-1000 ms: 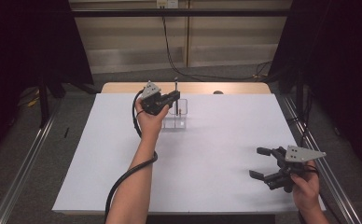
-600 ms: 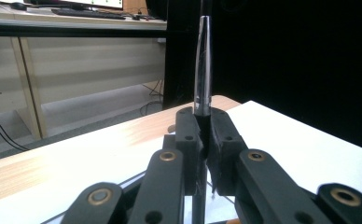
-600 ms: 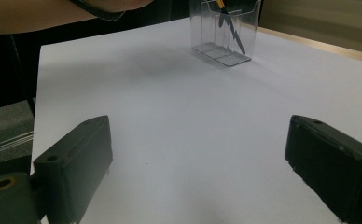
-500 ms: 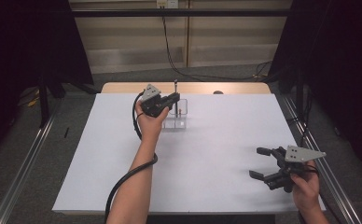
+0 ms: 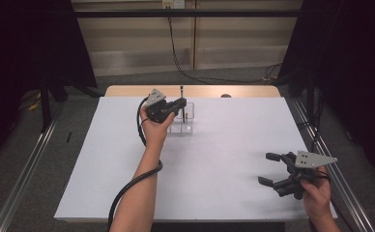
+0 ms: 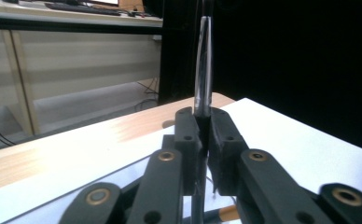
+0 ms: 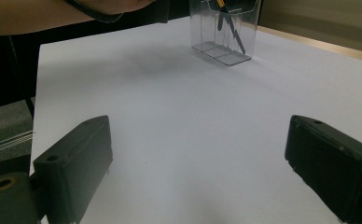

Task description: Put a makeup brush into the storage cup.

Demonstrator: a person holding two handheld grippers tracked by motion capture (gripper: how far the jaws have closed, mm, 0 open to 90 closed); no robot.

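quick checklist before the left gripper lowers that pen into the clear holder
1. Left gripper shut on the pen: ok.
2. Pen upright in the jaws: ok.
3. Pen directly above the clear holder: cannot tell; in the high view they overlap.
4. Free room inside the holder: cannot tell; it already contains dark items.
5. Right gripper open and well away from the holder: ok.
6. White table around the holder unobstructed: ok.
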